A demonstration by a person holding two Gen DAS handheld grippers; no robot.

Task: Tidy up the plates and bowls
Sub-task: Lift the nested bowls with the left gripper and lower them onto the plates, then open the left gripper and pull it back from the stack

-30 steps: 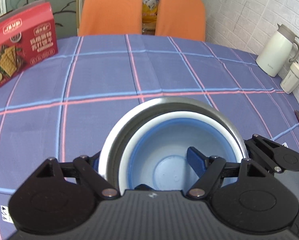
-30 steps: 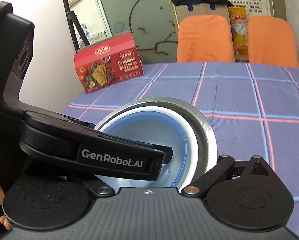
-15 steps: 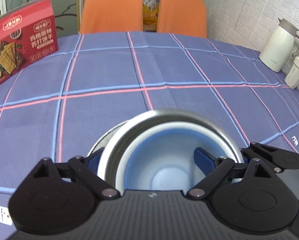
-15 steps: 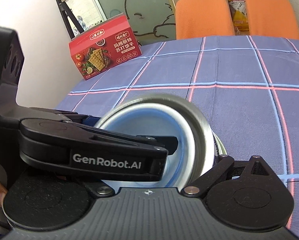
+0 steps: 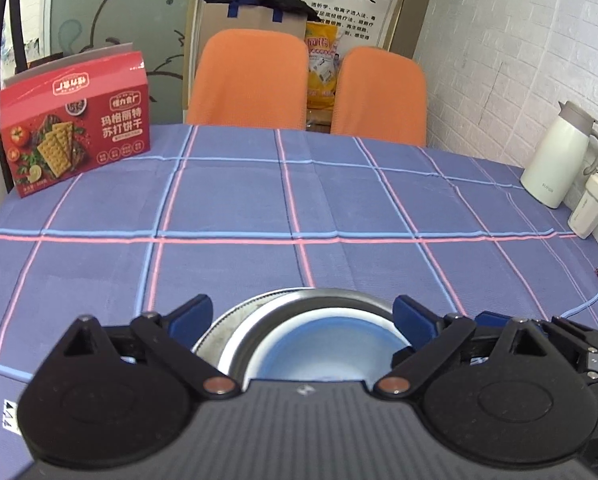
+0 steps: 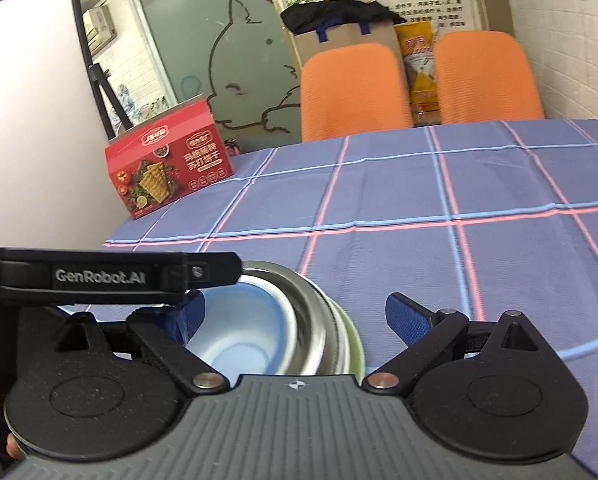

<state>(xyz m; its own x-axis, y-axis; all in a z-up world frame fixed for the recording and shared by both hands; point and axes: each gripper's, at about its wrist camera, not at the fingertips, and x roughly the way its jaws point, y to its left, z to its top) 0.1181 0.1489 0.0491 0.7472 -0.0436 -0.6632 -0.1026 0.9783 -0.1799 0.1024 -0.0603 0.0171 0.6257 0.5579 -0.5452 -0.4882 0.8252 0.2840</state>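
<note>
Left hand-held gripper [image 5: 303, 316]: fingers apart, holding nothing. Right hand-held gripper [image 6: 295, 312]: fingers apart, likewise. Between them, blue bowl [image 5: 331, 340] nested in steel bowl [image 5: 259, 332], on a plate [image 5: 215, 332]. Desk [image 5: 299, 208]: blue checked cloth. Far side: red cracker box [image 5: 75, 136], white jug [image 5: 559, 156], two orange chairs [image 5: 251, 80].

Bowl [image 5: 331, 340] in bowl [image 5: 259, 332], on plate [image 5: 215, 330]
</note>
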